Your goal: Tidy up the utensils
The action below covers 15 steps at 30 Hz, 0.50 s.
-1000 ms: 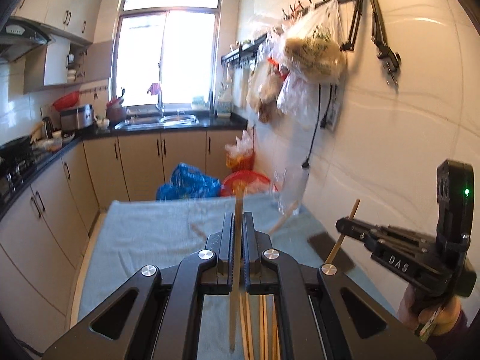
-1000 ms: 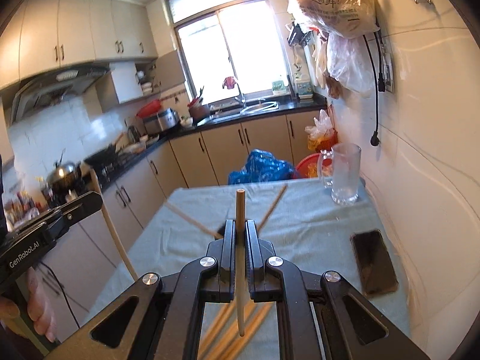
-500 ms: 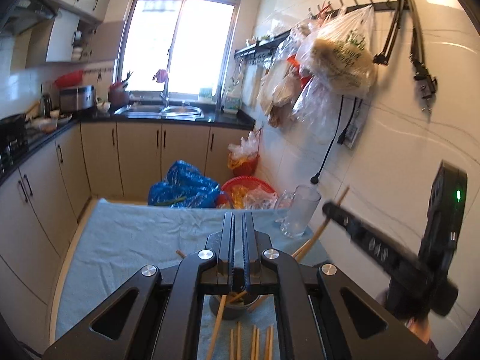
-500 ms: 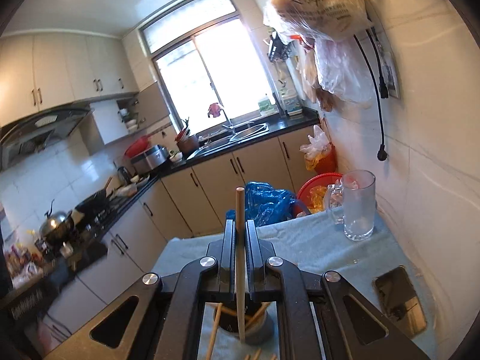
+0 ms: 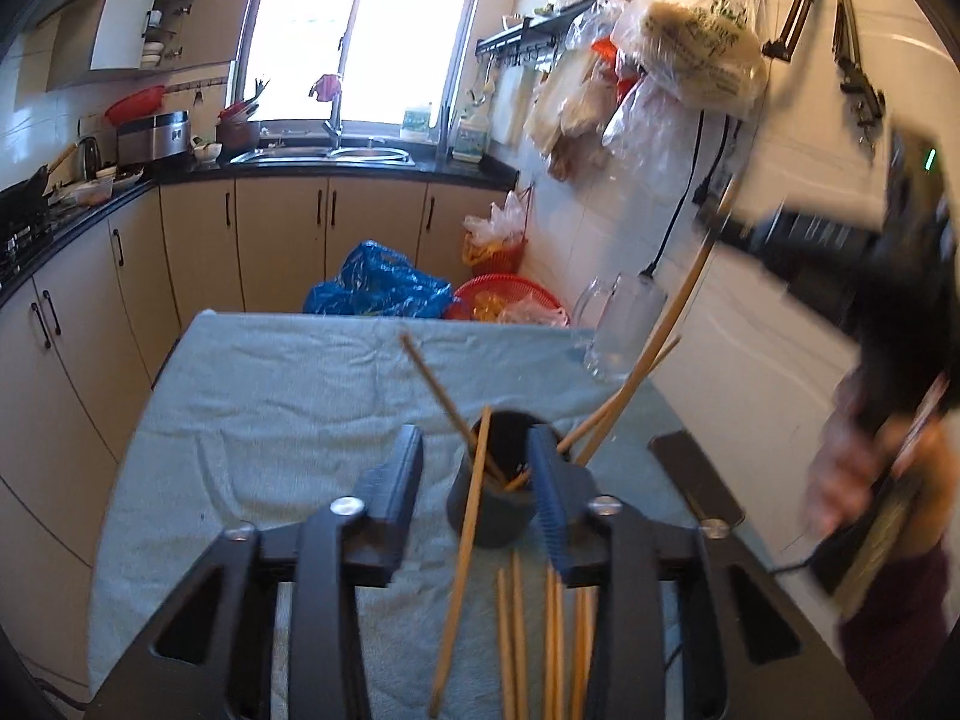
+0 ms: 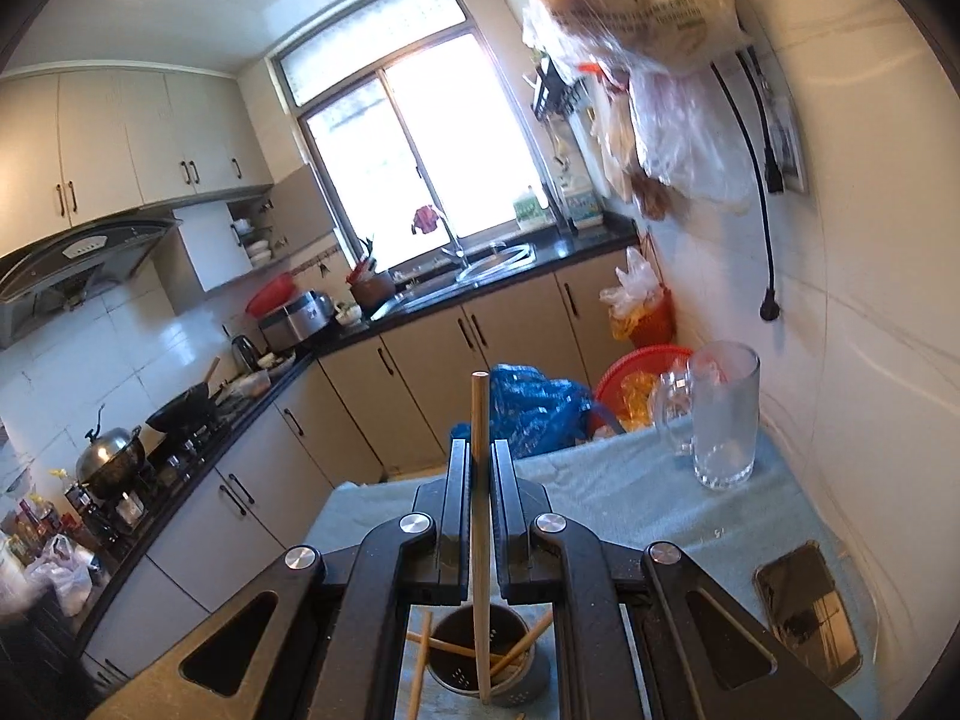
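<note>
Holding one chopstick [image 6: 478, 516] upright, right gripper [image 6: 478, 468] pinches it above the perforated holder [image 6: 489, 669], tip inside, aligned for release. Left gripper [image 5: 477, 468] spread, straddling holder [image 5: 495, 504]; loose chopsticks [image 5: 540, 636] on cloth.

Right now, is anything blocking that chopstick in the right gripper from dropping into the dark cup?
Nothing visible blocks it. The chopstick in the right gripper already reaches into the holder cup, among a few leaning chopsticks.

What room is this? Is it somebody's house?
It looks like a home kitchen. There is a sink under the window, a wok on the stove, and cupboards along the wall. Chopsticks lie on the table.
</note>
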Each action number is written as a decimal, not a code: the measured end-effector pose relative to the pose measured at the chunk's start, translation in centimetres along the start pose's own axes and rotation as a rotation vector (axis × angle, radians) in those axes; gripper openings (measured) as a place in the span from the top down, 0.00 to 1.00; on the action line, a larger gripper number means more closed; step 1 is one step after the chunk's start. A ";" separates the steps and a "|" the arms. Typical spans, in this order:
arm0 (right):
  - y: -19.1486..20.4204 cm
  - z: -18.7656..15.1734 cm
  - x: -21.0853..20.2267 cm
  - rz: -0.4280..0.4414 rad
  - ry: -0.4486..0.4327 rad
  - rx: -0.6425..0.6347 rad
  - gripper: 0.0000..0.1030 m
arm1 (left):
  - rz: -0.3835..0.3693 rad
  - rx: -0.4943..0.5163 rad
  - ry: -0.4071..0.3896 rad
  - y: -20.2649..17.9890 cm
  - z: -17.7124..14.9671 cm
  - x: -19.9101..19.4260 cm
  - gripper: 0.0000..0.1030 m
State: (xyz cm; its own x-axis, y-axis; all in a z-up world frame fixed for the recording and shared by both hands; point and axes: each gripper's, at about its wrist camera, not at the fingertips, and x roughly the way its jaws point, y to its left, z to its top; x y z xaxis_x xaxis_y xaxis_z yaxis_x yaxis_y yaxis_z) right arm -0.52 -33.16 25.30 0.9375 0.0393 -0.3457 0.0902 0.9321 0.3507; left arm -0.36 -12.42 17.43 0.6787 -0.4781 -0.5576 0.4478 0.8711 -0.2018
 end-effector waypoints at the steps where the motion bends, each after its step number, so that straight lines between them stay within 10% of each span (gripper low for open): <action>1: 0.3 0.3 -0.3 0.000 -0.013 -0.003 0.94 | 0.001 -0.002 0.013 0.2 -0.5 0.6 0.65; 8: 1.3 0.4 0.7 -0.056 -0.050 -0.038 0.93 | -0.001 0.032 0.089 0.1 -2.9 5.5 0.65; 15: 0.3 -3.0 5.4 -0.101 0.090 -0.063 0.93 | -0.012 0.050 0.167 0.3 -3.8 10.0 0.65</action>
State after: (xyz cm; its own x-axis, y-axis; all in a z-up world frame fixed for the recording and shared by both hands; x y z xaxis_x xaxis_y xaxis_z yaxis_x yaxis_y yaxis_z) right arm 3.54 -31.61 20.96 0.8905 -0.0259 -0.4543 0.1581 0.9538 0.2556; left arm 4.32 -16.53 8.72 0.5693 -0.4591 -0.6820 0.4860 0.8570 -0.1712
